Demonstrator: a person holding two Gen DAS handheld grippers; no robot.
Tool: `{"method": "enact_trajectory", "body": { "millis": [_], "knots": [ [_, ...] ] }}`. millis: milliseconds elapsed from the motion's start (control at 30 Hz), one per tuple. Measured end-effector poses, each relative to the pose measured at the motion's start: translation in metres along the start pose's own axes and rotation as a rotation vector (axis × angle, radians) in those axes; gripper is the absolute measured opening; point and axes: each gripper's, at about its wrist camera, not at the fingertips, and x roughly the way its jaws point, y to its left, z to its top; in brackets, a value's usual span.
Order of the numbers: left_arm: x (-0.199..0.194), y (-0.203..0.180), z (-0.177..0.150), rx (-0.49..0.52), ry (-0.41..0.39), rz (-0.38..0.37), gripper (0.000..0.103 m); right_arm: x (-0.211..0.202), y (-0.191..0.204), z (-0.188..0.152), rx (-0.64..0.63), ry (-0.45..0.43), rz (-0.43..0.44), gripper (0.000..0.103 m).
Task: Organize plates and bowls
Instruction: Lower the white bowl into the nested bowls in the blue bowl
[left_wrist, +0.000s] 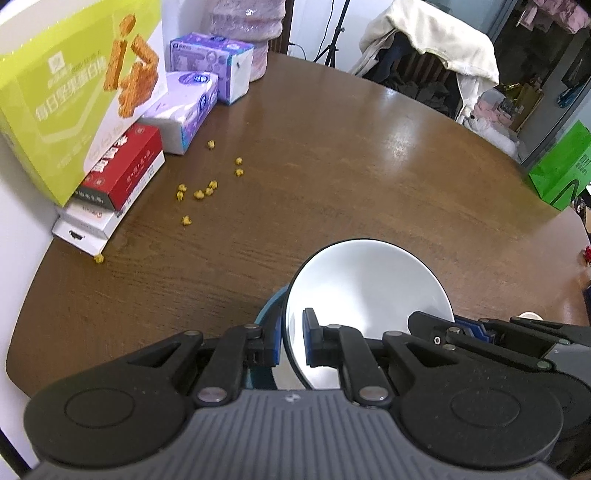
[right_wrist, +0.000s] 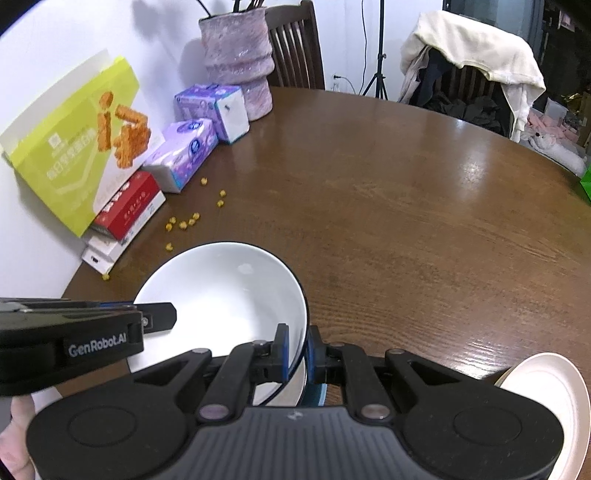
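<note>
**Gripping one white bowl from both sides**

Spreading under everything is the round brown wooden surface (right_wrist: 388, 206). Against the wall at its left edge leans a yellow-green snack box (right_wrist: 74, 147), with a red box (right_wrist: 127, 206) and white boxes under it, purple tissue packs (right_wrist: 184, 151) beside those, and a pink ribbed vase (right_wrist: 238, 55) behind. A chair draped with a cream cloth (right_wrist: 472, 48) stands past the far rim.

The white bowl (right_wrist: 221, 299) with a dark outside sits near the front edge, held at its rim from two sides. A pale plate (right_wrist: 550, 398) lies just right of it, apart from the bowl.

The right tongs (right_wrist: 297, 350) are nearly closed, blue pads pinching the bowl's right rim, one pad inside and one outside. The left tongs (left_wrist: 290, 339) are likewise narrowed onto the bowl (left_wrist: 369, 288) at its left rim, one finger inside, one against the outer wall.

Small yellow crumbs (right_wrist: 184, 221) are scattered near the boxes, well apart from the bowl.
</note>
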Motion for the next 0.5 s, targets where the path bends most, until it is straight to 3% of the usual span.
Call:
{"method": "enact_trajectory", "body": {
  "millis": [500],
  "knots": [
    [0.011, 0.002, -0.010, 0.021, 0.027, 0.009, 0.011, 0.015, 0.008, -0.010, -0.057, 0.034, -0.022, 0.010]
  ]
}}
